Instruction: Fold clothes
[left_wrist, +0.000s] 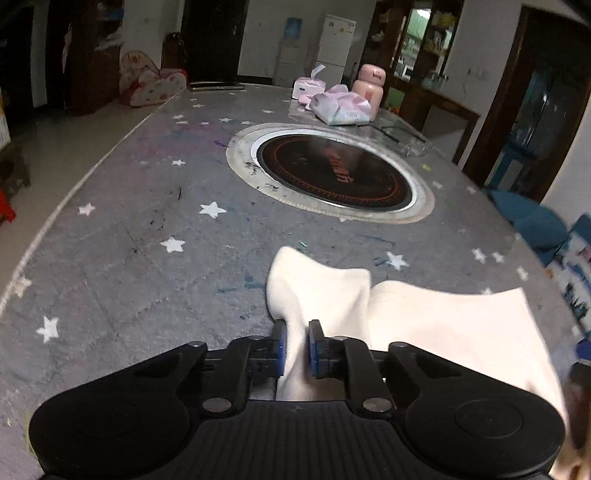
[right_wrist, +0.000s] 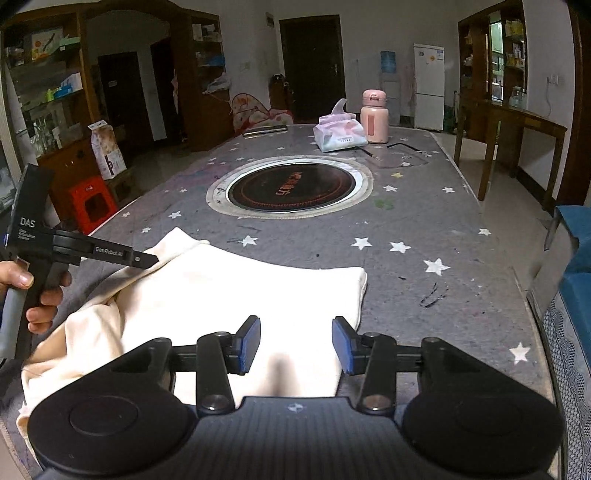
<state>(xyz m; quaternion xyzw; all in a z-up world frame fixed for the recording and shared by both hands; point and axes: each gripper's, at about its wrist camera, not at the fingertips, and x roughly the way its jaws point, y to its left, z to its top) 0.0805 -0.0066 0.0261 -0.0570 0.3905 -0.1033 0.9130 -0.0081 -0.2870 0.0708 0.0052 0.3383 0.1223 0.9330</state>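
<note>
A cream-white garment (right_wrist: 236, 295) lies on the near part of the grey star-patterned table cover (right_wrist: 424, 229). In the left wrist view my left gripper (left_wrist: 296, 345) is shut on a raised fold of the garment (left_wrist: 317, 291), and the rest spreads flat to the right. In the right wrist view my right gripper (right_wrist: 295, 345) is open and empty, hovering over the garment's near right part. The left gripper (right_wrist: 146, 260) shows there at the left, held by a hand, its tip at the garment's far left corner.
A round black induction hob (right_wrist: 291, 188) is set in the table's middle. A tissue pack (right_wrist: 340, 134) and a pink flask (right_wrist: 373, 116) stand at the far end. A blue sofa (right_wrist: 576, 251) is at the right, a red stool (right_wrist: 90, 201) at the left.
</note>
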